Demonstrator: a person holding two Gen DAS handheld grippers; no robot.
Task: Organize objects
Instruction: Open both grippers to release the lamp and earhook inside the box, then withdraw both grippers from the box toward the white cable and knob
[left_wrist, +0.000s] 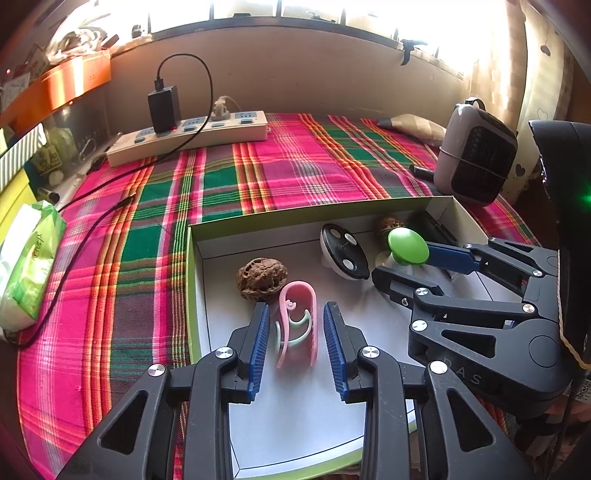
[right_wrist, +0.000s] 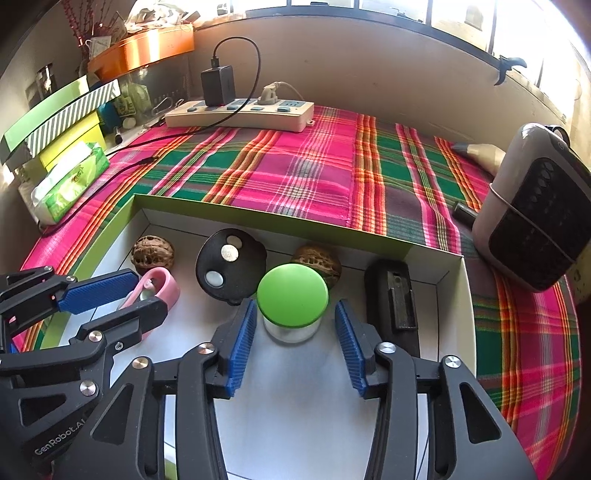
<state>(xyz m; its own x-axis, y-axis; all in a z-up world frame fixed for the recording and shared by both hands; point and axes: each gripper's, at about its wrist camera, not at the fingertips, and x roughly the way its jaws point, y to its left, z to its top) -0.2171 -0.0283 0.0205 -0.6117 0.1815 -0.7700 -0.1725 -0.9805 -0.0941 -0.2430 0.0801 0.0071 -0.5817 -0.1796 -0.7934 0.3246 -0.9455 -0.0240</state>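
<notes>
A shallow green-rimmed box (left_wrist: 192, 280) (right_wrist: 258, 216) lies on the plaid cloth. Inside lie a pink clip (left_wrist: 297, 325) (right_wrist: 162, 286), two walnuts (left_wrist: 261, 278) (right_wrist: 152, 254) (right_wrist: 317, 263), a black-and-white round device (left_wrist: 343, 256) (right_wrist: 229, 269), a small jar with a green lid (left_wrist: 407, 246) (right_wrist: 292, 297) and a black stapler (right_wrist: 397, 299). My left gripper (left_wrist: 295, 345) (right_wrist: 125, 295) is open, its blue pads on either side of the pink clip. My right gripper (right_wrist: 293, 345) (left_wrist: 410, 266) is open around the green-lidded jar, not touching it.
A power strip (left_wrist: 188, 136) (right_wrist: 240, 112) with a black charger and cable lies at the back. A tissue pack (left_wrist: 26, 262) (right_wrist: 70, 182) sits at the left. A small heater (left_wrist: 476, 157) (right_wrist: 532, 210) stands at the right. Boxes and clutter line the left wall.
</notes>
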